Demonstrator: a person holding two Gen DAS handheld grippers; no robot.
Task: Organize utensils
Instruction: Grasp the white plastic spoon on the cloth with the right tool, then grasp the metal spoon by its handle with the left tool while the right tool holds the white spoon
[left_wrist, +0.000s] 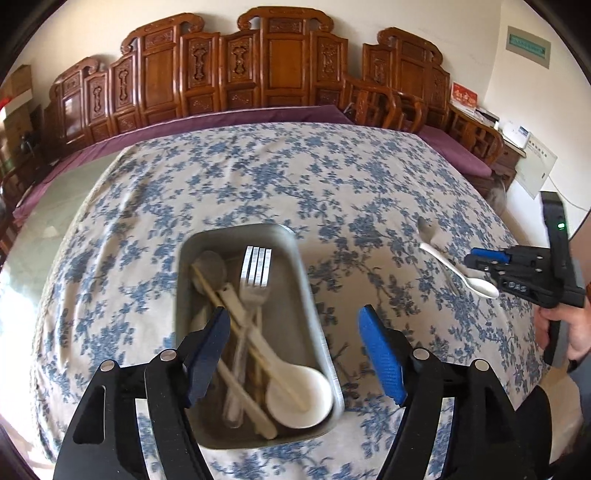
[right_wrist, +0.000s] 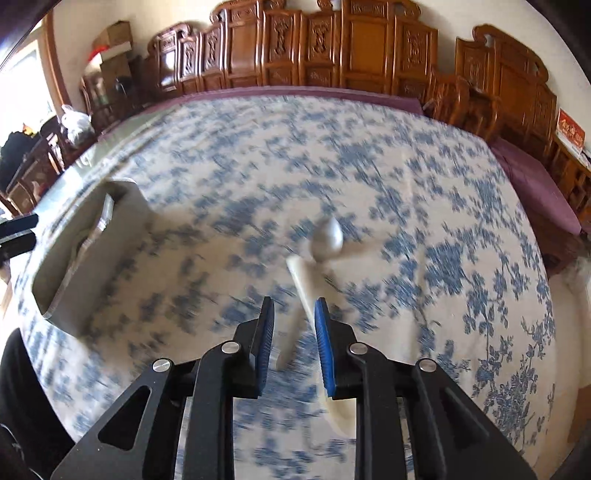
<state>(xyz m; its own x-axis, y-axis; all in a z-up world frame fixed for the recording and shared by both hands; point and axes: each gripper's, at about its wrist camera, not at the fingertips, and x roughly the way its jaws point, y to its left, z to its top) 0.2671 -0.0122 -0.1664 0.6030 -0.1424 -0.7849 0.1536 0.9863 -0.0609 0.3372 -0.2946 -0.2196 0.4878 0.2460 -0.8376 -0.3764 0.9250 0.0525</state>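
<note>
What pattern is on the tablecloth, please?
Blue flowers on a cream tablecloth, sharpest in the left wrist view.

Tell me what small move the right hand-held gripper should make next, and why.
Probably lower the right hand-held gripper and close on the white ceramic spoon. Its handle lies on the cloth between the open jaws, ungripped, while most utensils already sit in the grey metal tray. A metal spoon also waits outside.

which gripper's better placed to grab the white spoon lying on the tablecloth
Right. The right gripper hangs directly over the white spoon, jaws open around its handle. The left gripper hovers open over the metal tray.
</note>
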